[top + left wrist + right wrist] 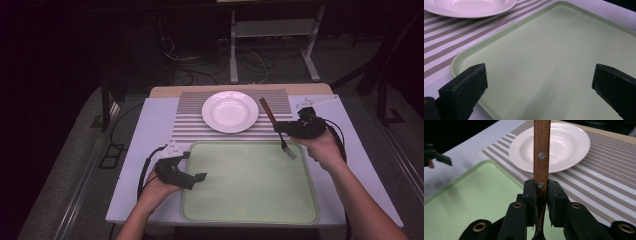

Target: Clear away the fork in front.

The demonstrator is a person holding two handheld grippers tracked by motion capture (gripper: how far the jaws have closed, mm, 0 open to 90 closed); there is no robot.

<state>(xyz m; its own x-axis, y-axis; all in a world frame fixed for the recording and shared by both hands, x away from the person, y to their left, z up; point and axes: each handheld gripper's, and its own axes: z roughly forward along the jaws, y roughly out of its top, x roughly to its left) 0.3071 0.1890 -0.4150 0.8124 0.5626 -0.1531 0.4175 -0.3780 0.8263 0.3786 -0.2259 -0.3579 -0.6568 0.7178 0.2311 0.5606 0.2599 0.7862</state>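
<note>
The right tongs hold a fork over the green tray; the left tongs are wide apart.

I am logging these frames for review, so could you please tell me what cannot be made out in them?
- Fork tines: in the right gripper view, hidden below the right gripper; in the high view, too small to count.
- Plate: far side cut off by the top edge of the left gripper view.
- Tray: near part cut off by the bottom edge there.
- Room beyond the table: too dark in the high view.
</note>
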